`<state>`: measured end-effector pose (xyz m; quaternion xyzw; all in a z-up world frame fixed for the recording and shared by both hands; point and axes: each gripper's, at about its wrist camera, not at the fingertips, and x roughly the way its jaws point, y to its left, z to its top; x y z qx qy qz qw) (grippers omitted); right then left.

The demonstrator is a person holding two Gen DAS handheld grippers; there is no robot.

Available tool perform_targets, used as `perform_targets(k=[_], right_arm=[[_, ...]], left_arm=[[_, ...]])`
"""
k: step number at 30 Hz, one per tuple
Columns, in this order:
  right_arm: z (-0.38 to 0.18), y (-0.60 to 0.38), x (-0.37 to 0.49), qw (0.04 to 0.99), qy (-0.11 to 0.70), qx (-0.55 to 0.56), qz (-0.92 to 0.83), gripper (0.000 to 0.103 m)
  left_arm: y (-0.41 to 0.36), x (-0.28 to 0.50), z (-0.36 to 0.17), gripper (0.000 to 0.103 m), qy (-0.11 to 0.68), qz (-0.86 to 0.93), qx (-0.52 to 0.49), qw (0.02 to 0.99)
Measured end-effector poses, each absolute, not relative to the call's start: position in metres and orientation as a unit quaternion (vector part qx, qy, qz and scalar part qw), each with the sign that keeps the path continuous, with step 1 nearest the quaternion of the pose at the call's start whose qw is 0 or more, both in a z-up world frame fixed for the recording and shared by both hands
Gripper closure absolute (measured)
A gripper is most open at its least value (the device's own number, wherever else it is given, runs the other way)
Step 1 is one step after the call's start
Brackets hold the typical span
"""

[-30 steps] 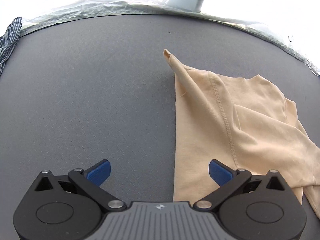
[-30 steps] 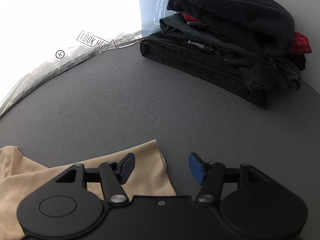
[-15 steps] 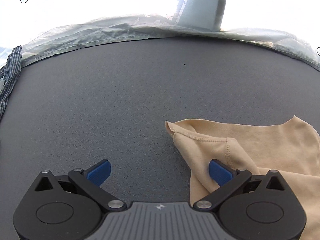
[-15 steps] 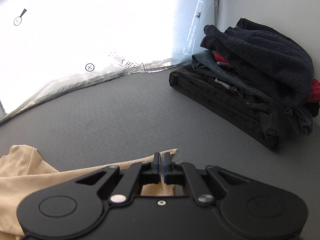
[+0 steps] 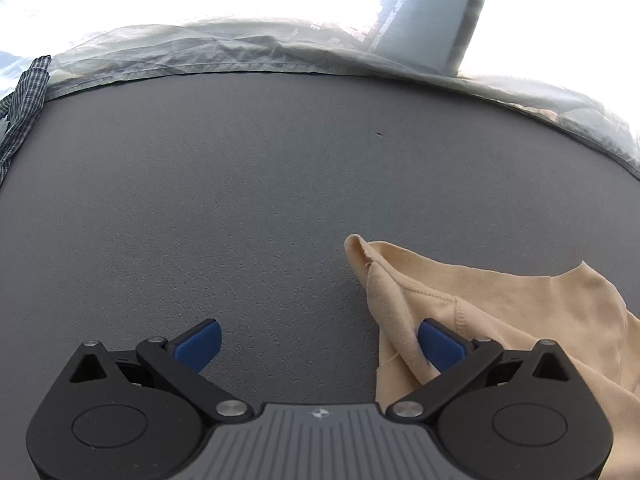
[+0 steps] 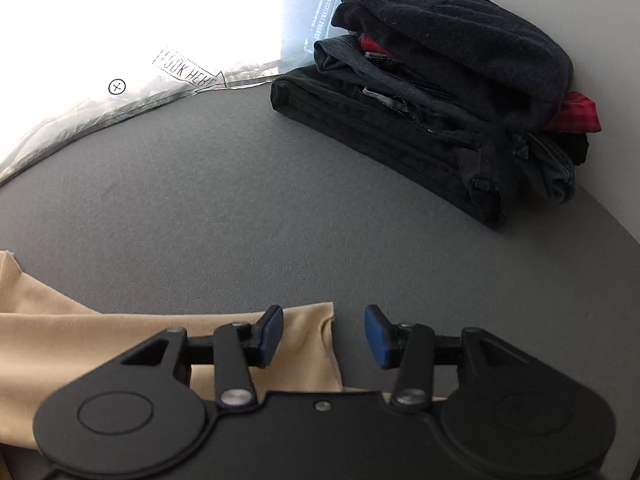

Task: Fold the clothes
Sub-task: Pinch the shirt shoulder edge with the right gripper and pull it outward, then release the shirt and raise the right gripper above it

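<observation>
Counter [image 5: 240, 200] surface is dark grey and textured, and carries all items in both views. Left gripper [image 5: 318, 344] sits low over the counter with its jaws wide apart and nothing between them; the blue pad of one finger [image 5: 440, 344] lies against a raised fold of the beige garment [image 5: 500, 300], while the other blue pad is over bare counter. In the left wrist view the beige garment occupies the lower right area, with a stitched hem and a pointed corner directed toward the middle of the counter. Right gripper [image 6: 324, 334] also has its jaws apart, holding nothing; a corner of the beige garment [image 6: 80, 344] lies beneath and between them, with one blue pad over the fabric and the other over bare counter just beside the fabric edge. In the right wrist view the garment extends from that corner to the left edge of the frame. Stack of dark folded clothes [image 6: 440, 92] rests at the far right of the counter against a wall, well apart from the garment, with red plaid fabric showing within it. Crinkled translucent sheeting [image 5: 240, 52] borders the far edge of the counter. Checked fabric [image 5: 24, 108] hangs at the far left edge in the left wrist view.
</observation>
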<state>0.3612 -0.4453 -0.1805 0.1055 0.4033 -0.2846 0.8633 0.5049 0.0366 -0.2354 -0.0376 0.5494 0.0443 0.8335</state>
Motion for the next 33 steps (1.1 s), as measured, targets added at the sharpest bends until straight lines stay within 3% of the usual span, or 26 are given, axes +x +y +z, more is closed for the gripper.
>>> perform_targets(k=[4,6,7,8,10,18,24,33], right_arm=[[-0.187,-0.456,0.36,0.86,0.415,0.149,-0.256,0.051],[-0.187,-0.454,0.358,0.866,0.407,0.152,-0.247,0.054],[-0.187,-0.452,0.358,0.869,0.407,0.148,-0.239,0.065],[-0.188,-0.45,0.359,0.872,0.407,0.144,-0.23,0.089],[-0.183,-0.449,0.358,0.873,0.405,0.144,-0.229,0.098],[-0.137,-0.438,0.328,0.898,0.316,0.276,-0.13,0.099],[-0.125,-0.405,0.314,0.853,0.273,0.443,0.03,0.099],[-0.157,-0.314,0.295,0.71,0.33,0.595,0.181,0.099]], left_arm=[[0.037,0.471,-0.216,0.0,0.538,0.03,-0.037,0.842],[0.037,0.445,-0.211,0.0,0.543,0.025,-0.039,0.838],[0.036,0.43,-0.21,0.0,0.548,0.023,-0.039,0.835],[0.037,0.414,-0.21,0.0,0.553,0.021,-0.039,0.832],[0.038,0.382,-0.212,0.0,0.564,0.019,-0.039,0.824],[0.05,0.283,-0.224,0.0,0.595,0.038,-0.04,0.802],[0.053,0.243,-0.226,0.0,0.609,0.048,-0.034,0.791],[0.047,0.202,-0.233,0.0,0.63,0.039,-0.027,0.775]])
